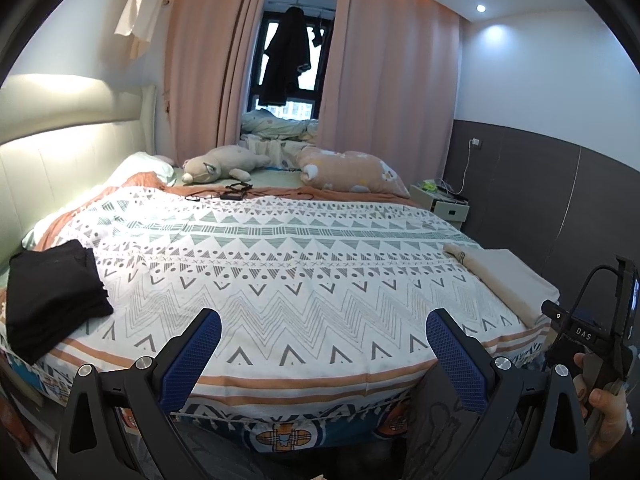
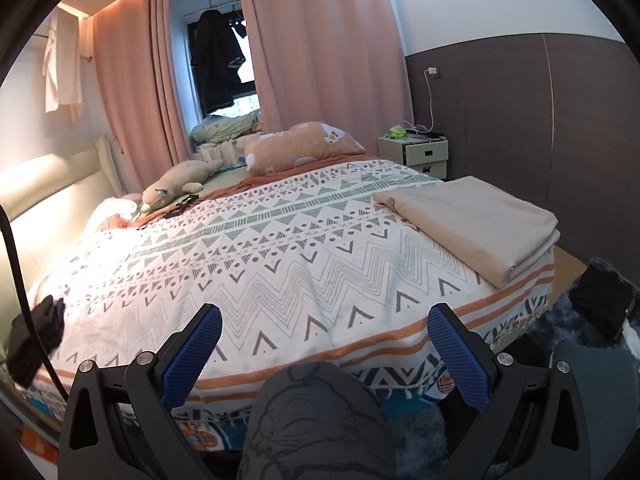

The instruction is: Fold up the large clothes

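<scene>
A folded black garment (image 1: 52,300) lies on the bed's near left corner, seen also as the black garment (image 2: 34,336) at the left edge of the right wrist view. A folded beige cloth (image 2: 476,220) rests on the bed's right side, the same beige cloth (image 1: 504,280) in the left wrist view. My left gripper (image 1: 322,354) hangs open over the bed's front edge, holding nothing. My right gripper (image 2: 324,350) is open too, empty, above a knee in grey printed trousers (image 2: 312,412).
The bed carries a patterned white, grey and orange cover (image 1: 300,264). A plush toy (image 1: 224,164), a pink pillow (image 1: 348,172) and black cables (image 1: 232,194) lie at its far end. A nightstand (image 2: 424,152) stands at the right wall. A hand (image 1: 608,416) holds the other gripper's handle.
</scene>
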The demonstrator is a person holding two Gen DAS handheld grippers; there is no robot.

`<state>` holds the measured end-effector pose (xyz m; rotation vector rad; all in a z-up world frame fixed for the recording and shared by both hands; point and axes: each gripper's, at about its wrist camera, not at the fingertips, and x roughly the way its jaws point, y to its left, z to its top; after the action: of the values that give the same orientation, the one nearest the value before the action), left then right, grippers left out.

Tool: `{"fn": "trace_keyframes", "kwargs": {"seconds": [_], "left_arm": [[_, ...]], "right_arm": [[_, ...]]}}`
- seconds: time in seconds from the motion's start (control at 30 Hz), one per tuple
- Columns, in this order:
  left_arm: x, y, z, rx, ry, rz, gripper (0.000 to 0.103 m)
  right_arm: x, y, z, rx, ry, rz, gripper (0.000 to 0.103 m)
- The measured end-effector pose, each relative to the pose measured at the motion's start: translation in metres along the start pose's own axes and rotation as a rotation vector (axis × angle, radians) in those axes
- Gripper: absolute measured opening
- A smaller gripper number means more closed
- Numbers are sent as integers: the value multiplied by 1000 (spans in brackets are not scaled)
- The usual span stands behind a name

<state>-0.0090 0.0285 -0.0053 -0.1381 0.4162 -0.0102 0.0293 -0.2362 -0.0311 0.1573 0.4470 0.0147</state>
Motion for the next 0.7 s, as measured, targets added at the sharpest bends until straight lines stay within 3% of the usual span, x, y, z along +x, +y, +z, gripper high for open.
{"fn": "trace_keyframes", "kwargs": {"seconds": [0.3,0.7], "left_arm": [[2,-5,2,2,9,-3,102],[4,-11,0,12,15,-3,102]], "right_arm": [[5,-9,0,60,20,52,103],[5,-8,-7,54,26,51,103]]}}
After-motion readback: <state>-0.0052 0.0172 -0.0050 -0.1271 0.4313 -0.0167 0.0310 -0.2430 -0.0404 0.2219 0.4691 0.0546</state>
